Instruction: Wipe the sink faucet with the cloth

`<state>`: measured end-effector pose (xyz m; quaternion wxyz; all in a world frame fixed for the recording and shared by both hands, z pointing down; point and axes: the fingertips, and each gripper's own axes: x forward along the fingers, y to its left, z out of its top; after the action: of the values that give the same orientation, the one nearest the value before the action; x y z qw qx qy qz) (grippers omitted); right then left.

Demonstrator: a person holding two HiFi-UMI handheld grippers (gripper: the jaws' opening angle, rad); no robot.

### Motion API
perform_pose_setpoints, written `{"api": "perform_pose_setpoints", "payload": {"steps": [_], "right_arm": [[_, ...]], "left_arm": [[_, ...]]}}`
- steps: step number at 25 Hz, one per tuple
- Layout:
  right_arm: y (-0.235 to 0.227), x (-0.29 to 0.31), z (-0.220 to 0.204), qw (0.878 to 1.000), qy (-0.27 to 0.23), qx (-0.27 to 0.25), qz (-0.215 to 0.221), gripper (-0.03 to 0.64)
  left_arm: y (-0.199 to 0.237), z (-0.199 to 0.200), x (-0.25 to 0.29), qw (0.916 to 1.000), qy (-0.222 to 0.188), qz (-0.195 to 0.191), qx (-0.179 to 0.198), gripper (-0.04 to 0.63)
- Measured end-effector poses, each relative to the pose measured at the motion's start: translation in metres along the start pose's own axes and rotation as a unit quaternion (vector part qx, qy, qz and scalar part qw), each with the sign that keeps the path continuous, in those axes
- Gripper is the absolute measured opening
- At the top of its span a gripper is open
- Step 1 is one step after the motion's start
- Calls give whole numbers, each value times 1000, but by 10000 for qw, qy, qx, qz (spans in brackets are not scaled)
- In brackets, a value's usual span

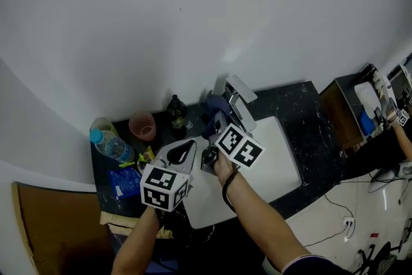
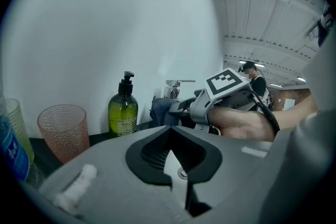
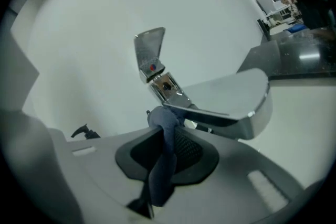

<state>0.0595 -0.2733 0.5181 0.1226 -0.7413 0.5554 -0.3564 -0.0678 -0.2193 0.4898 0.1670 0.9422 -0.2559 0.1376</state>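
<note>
Both of your grippers are closed. The right gripper [image 3: 164, 136] pinches a soft, dark blue cloth [image 3: 160, 176], its bunched tip touching the shiny chrome faucet [image 3: 226, 97] below the flat lever. The left gripper [image 2: 174, 159] holds nothing, near the smooth white sink [image 1: 280, 161].

The right claw [image 1: 217, 129] is holding the blue cloth [image 1: 214, 107] against the faucet [image 1: 237, 97] behind the white sink [image 1: 278, 164]; the left claw [image 1: 181, 153] is hovering at the sink's left edge.
</note>
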Motion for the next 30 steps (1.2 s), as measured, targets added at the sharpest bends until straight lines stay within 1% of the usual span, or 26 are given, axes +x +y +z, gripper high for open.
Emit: {"api": "perform_pose_setpoints", "payload": {"steps": [4, 10, 13, 15, 17, 19, 21, 23, 25, 28, 30], "right_arm": [[22, -9, 17, 9990, -243, -269, 273, 55], [52, -21, 52, 9958, -587, -164, 677, 55], [73, -33, 73, 9910, -820, -413, 978, 55], [84, -43, 75, 9877, -795, -599, 1204, 55], [85, -53, 55, 9861, -418, -759, 1415, 55], [70, -62, 15, 9848, 221, -820, 1518, 55], [43, -65, -22, 9830, 793, -754, 1474, 55], [17, -64, -43, 9807, 1178, -617, 1433, 55], [-1, -58, -50, 9769, 1433, -421, 1529, 55], [-19, -47, -47, 9701, 1641, -49, 1790, 55], [-25, -41, -45, 9638, 1754, 24, 2008, 55]], "left_arm": [[-2, 3, -1, 10000, -35, -4, 10, 2], [-6, 10, -3, 9999, -99, -1, 50, 2], [-7, 13, -3, 9999, -142, 7, 61, 3], [-5, 15, -3, 9998, -188, 42, 32, 3], [-1, 17, -4, 9996, -250, 97, -13, 2], [2, 19, -5, 9994, -304, 148, -36, 2], [2, 21, -5, 9993, -333, 172, -30, 2], [-2, 21, -3, 9993, -339, 181, -20, 2], [-7, 21, -1, 9993, -324, 210, -11, 3], [-14, 20, 5, 9992, -249, 308, 20, 2], [-19, 18, 10, 9991, -155, 397, 72, 2]]}}
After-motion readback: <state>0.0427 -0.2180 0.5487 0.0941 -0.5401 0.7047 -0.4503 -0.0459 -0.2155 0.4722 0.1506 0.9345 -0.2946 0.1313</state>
